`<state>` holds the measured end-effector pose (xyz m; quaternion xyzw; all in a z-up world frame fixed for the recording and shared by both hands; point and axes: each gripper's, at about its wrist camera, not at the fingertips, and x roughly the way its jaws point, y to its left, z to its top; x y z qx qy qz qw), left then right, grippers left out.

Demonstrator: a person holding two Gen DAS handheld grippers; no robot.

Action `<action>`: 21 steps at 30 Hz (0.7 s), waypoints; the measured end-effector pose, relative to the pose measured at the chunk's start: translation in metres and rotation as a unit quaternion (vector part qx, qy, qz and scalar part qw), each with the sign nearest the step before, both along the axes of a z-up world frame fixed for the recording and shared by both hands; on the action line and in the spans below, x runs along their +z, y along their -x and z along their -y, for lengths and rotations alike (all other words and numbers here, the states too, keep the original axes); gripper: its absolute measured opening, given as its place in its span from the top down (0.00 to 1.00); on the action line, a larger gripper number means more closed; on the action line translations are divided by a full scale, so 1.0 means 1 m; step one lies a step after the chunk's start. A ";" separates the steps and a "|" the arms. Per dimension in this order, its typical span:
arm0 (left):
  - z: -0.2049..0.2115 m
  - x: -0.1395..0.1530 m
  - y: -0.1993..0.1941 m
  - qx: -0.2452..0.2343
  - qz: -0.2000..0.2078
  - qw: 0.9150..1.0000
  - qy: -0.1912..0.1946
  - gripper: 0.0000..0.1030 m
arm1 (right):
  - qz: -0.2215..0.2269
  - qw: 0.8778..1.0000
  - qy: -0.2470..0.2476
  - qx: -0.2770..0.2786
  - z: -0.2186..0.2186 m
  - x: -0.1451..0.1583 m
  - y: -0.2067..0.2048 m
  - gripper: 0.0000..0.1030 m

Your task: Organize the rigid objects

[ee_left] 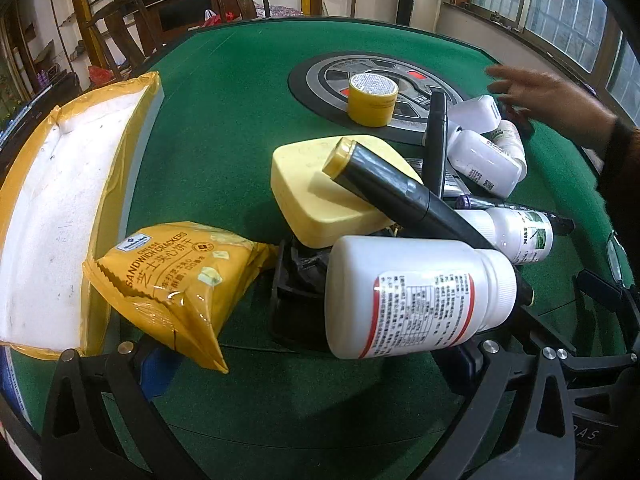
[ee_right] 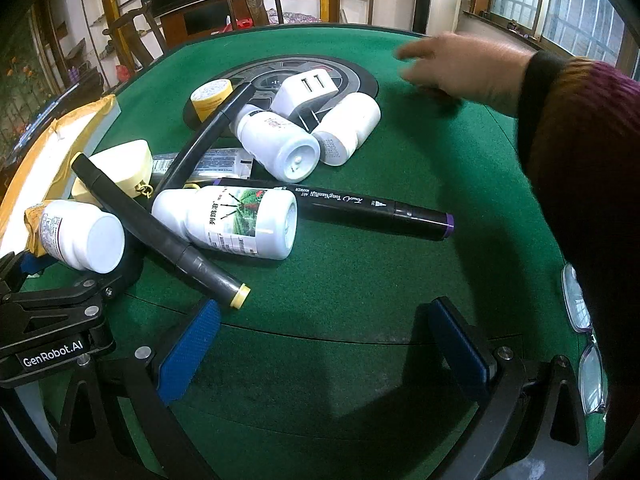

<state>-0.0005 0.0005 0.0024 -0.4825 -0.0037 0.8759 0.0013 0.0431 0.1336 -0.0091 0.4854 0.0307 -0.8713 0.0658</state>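
Green felt surface [ee_right: 360,280] carries a heap of white plastic bottles [ee_right: 224,220] and black markers [ee_right: 372,208]; both grippers, left [ee_left: 308,360] and right [ee_right: 320,344], hover spread, empty. Sorting looks unstarted: next, pick one item.

A home: wooden chairs [ee_left: 124,28], mahjong table [ee_left: 224,92].

Daylight is admitted from the windows [ee_left: 560,12], right of the green table [ee_left: 240,120]. Soft shadows are cast toward the camera. The hand [ee_right: 460,68] is motion-blurred. Edges are bent by fisheye distortion.
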 end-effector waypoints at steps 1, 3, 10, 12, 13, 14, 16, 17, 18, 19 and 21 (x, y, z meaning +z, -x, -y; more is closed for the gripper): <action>0.000 0.000 0.000 0.000 0.000 1.000 0.000 0.00 | 0.000 1.000 0.000 0.000 0.000 0.000 0.000 0.01; 0.000 0.000 0.000 0.000 0.000 1.000 0.000 0.00 | 0.000 1.000 0.000 0.000 0.000 0.000 0.000 0.01; 0.000 0.000 0.000 0.000 0.000 1.000 0.000 0.00 | 0.000 1.000 0.000 0.000 -0.002 -0.003 0.003 0.01; 0.000 0.000 0.000 0.000 0.000 1.000 0.000 0.00 | 0.000 1.000 0.000 0.000 -0.002 -0.003 0.003 0.01; 0.000 0.000 0.000 0.000 0.000 1.000 0.000 0.00 | 0.000 1.000 0.000 0.000 -0.002 -0.003 0.003 0.01; 0.000 0.000 0.000 0.000 0.000 1.000 0.000 0.00 | 0.000 1.000 0.000 0.000 -0.002 -0.003 0.003 0.01; 0.000 0.000 0.000 0.000 0.000 1.000 0.000 0.00 | 0.000 1.000 0.000 0.000 -0.002 -0.003 0.003 0.01; 0.000 0.000 0.000 0.000 0.000 1.000 0.000 0.00 | 0.000 1.000 0.000 0.000 -0.002 -0.003 0.003 0.01; 0.000 0.000 0.000 0.000 0.000 1.000 0.000 0.00 | 0.000 1.000 0.000 0.000 -0.002 -0.003 0.003 0.01; 0.000 0.000 0.000 0.000 0.000 1.000 0.000 0.00 | 0.000 1.000 0.000 0.000 -0.002 -0.003 0.003 0.01; 0.000 0.000 0.000 0.000 0.000 1.000 0.000 0.00 | 0.000 1.000 0.000 0.000 -0.002 -0.003 0.003 0.01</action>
